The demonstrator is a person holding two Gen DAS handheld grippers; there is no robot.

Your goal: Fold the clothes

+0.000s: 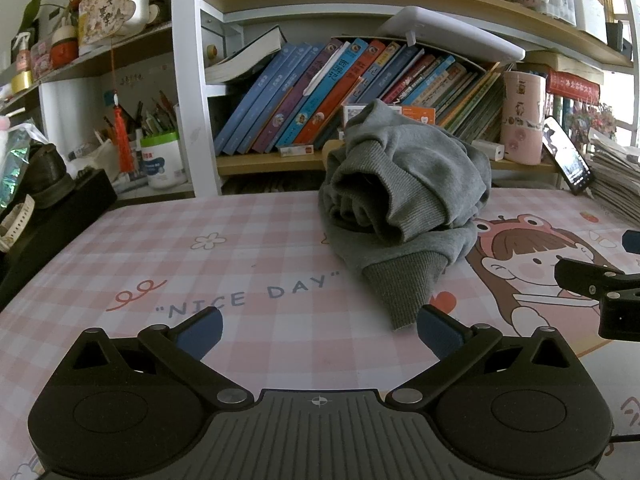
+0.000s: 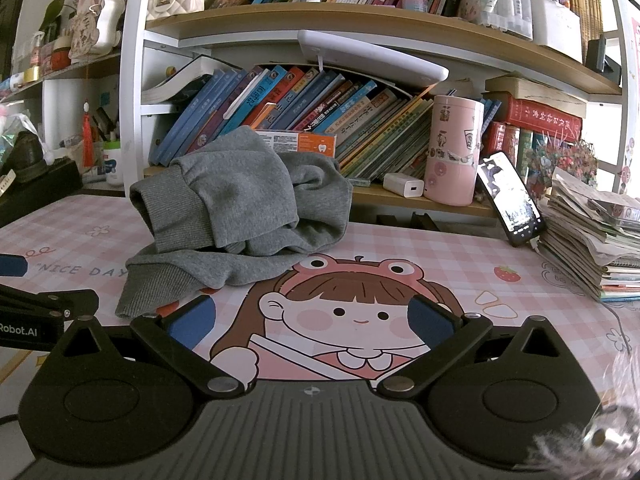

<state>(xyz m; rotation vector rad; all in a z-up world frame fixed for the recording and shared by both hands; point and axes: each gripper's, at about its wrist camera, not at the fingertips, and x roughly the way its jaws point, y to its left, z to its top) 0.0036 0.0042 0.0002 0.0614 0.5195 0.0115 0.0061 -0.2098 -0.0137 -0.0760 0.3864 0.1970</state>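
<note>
A grey sweatshirt (image 1: 404, 196) lies crumpled in a heap on the pink checked desk mat (image 1: 208, 276), one ribbed cuff hanging toward me. It also shows in the right wrist view (image 2: 240, 216), left of centre. My left gripper (image 1: 320, 330) is open and empty, low over the mat, its right fingertip close to the cuff. My right gripper (image 2: 310, 320) is open and empty over the cartoon girl print, short of the sweatshirt. Part of the right gripper appears at the left wrist view's right edge (image 1: 600, 280).
A bookshelf (image 1: 360, 80) full of leaning books stands behind the desk. A pink canister (image 2: 454, 152), a white charger (image 2: 404, 188), a propped phone (image 2: 510, 204) and a stack of papers (image 2: 588, 236) sit at right. Dark objects (image 1: 48, 200) sit at the left edge.
</note>
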